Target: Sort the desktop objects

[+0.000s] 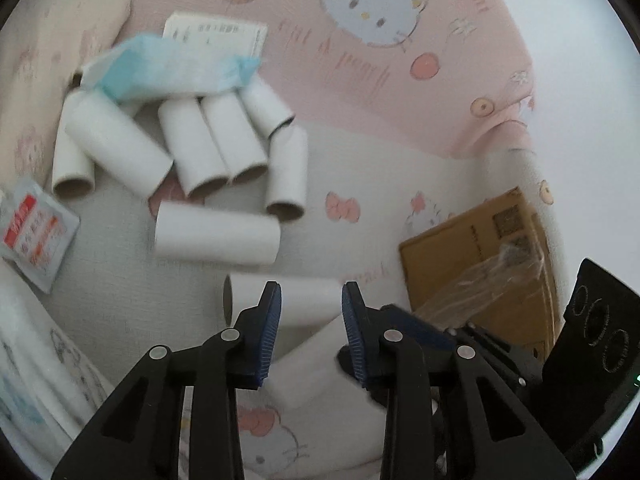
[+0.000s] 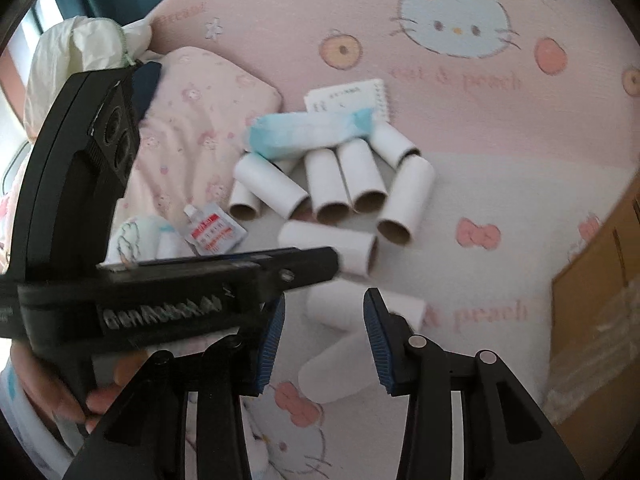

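Several white cardboard tubes (image 1: 208,148) (image 2: 344,188) lie heaped on a pink cartoon-cat sheet (image 2: 460,128), with a blue-and-white packet (image 1: 172,68) (image 2: 308,136) across their far ends. One tube (image 1: 216,236) (image 2: 328,248) lies alone in front of the heap. Closer still are a level tube (image 1: 248,300) (image 2: 340,308) and a tilted tube (image 1: 312,372) (image 2: 340,372). My left gripper (image 1: 308,328) hovers over these two, jaws apart, pads touching nothing. My right gripper (image 2: 325,340) straddles the tilted tube from above; its left pad stands clear of it.
A brown cardboard box (image 1: 472,256) (image 2: 600,280) with clear wrap stands at the right. A red-and-white sachet (image 1: 36,236) (image 2: 212,232), a printed white card (image 1: 216,32) (image 2: 348,96) and a pink pillow (image 2: 192,120) lie to the left and behind. A person's hand (image 2: 80,392) grips the left tool.
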The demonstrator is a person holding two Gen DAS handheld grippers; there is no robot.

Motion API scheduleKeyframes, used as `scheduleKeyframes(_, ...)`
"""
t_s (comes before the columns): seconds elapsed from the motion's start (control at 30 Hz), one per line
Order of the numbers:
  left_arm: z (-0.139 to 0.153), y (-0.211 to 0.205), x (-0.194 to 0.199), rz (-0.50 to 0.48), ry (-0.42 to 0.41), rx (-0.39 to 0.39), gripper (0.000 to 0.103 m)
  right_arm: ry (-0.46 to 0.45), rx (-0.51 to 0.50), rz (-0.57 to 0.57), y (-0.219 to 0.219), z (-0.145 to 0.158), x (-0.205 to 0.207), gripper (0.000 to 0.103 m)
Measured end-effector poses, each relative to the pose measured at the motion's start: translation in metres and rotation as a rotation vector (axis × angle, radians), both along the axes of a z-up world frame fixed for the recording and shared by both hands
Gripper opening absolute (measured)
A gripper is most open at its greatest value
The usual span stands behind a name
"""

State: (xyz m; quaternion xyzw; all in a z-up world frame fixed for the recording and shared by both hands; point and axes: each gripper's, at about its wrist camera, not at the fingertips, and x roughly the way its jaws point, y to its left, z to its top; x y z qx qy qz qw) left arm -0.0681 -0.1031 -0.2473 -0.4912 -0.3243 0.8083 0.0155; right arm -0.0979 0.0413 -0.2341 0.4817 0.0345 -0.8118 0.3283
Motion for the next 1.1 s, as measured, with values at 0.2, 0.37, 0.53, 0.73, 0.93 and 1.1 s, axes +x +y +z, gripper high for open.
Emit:
scheduleKeyframes(0.2, -0.012, 0.004, 0.002, -0.031, -0.038, -0.013, 0.041, -0.136, -0.024, -0.144, 0.034, -0.022, -0.01, 0.038)
scheduleKeyframes(0.37, -0.015, 0.015, -0.001, -0.073, -0.046, -0.015, 0.045, -0.201, 0.001, -0.214, 0.058, -0.022, -0.007, 0.038)
scheduleKeyframes(0.53, -0.021, 0.041, 0.001, -0.184, -0.023, 0.007, 0.032, -0.253, 0.023, -0.253, 0.079, -0.016, 0.012, 0.039)
scheduleKeyframes(0.73, -0.03, 0.06, 0.0, -0.23, -0.024, 0.004, 0.01, -0.254, 0.073, -0.253, 0.091, -0.026, 0.034, 0.039)
scheduleKeyframes(0.93, -0.046, 0.068, -0.004, -0.258, -0.09, -0.012, 0.01, -0.283, 0.113, -0.297, 0.094, -0.045, 0.036, 0.038)
scheduleKeyframes(1.1, -0.062, 0.059, -0.003, -0.203, -0.145, -0.013, 0.01, -0.274, 0.178, -0.299, 0.086, -0.057, 0.032, 0.022)
